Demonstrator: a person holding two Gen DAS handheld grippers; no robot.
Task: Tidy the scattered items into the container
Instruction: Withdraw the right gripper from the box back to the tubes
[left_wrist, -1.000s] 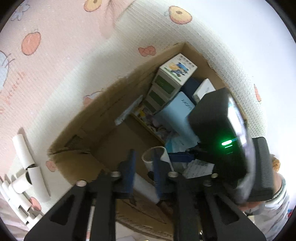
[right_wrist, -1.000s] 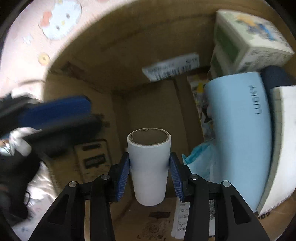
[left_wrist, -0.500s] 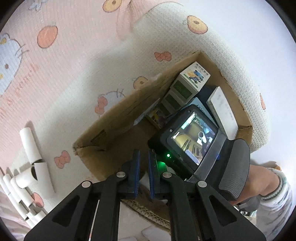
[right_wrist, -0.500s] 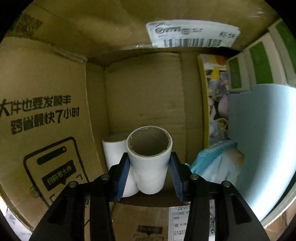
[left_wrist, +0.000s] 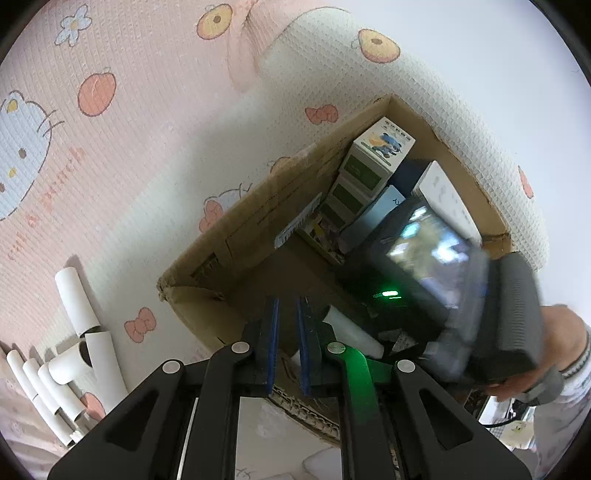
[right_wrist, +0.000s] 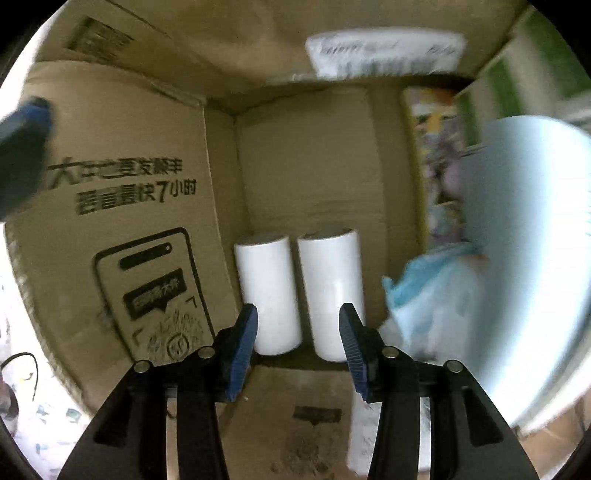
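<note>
Inside the cardboard box (right_wrist: 122, 155), two white tubes (right_wrist: 328, 288) are stood by the back corner. Right gripper (right_wrist: 297, 343) jaws are wide, empty; left gripper (left_wrist: 286, 347) jaws nearly closed, empty. More tubes (left_wrist: 74, 295) are left on the mat (left_wrist: 147, 129).

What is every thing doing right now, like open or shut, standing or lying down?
right gripper: open, holding nothing
left gripper: jaws nearly shut, nothing between them
two white tubes in the box: standing upright, side by side
cardboard box: open on top, partly filled
white tubes on the mat: lying scattered outside the box
green-and-white cartons: stacked inside the box
</note>
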